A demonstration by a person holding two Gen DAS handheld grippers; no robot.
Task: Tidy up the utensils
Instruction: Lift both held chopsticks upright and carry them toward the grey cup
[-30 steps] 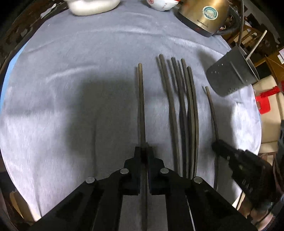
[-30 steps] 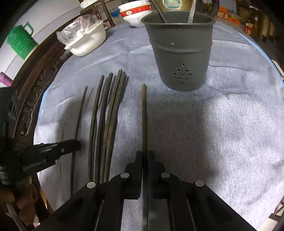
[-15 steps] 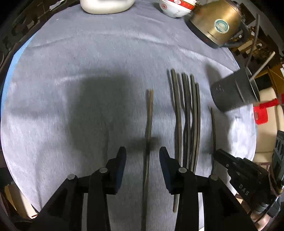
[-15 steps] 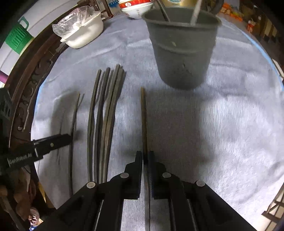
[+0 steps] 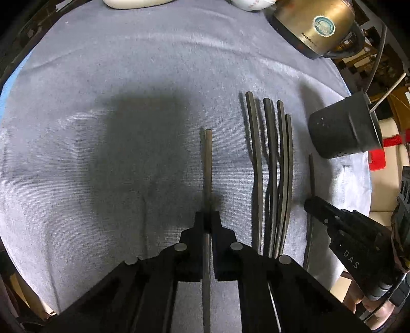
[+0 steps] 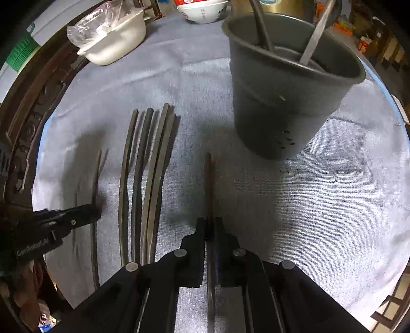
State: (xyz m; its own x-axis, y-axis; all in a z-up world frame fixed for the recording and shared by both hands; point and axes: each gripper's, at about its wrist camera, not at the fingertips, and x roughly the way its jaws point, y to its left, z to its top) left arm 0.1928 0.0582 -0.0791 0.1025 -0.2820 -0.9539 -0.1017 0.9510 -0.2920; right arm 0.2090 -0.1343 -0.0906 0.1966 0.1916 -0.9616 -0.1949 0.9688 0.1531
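My left gripper (image 5: 207,217) is shut on a dark chopstick (image 5: 208,164) that points away over the grey cloth. My right gripper (image 6: 210,222) is shut on another dark chopstick (image 6: 208,184), lifted above the cloth and pointing toward the grey utensil holder (image 6: 287,102). The holder stands upright with two utensils inside; it also shows in the left wrist view (image 5: 343,130). Several more chopsticks (image 5: 271,166) lie side by side between the grippers, also seen in the right wrist view (image 6: 148,174). The right gripper shows in the left view (image 5: 310,205), the left gripper in the right view (image 6: 94,212).
A gold kettle (image 5: 315,23) stands at the far right of the round table. A white container with a plastic bag (image 6: 112,38) and a red-and-white bowl (image 6: 202,10) stand at the back. The table's dark carved rim (image 6: 33,107) runs along the left.
My left gripper opened half a second ago and has shut again on its chopstick. My right gripper has lifted and moved its chopstick closer to the holder.
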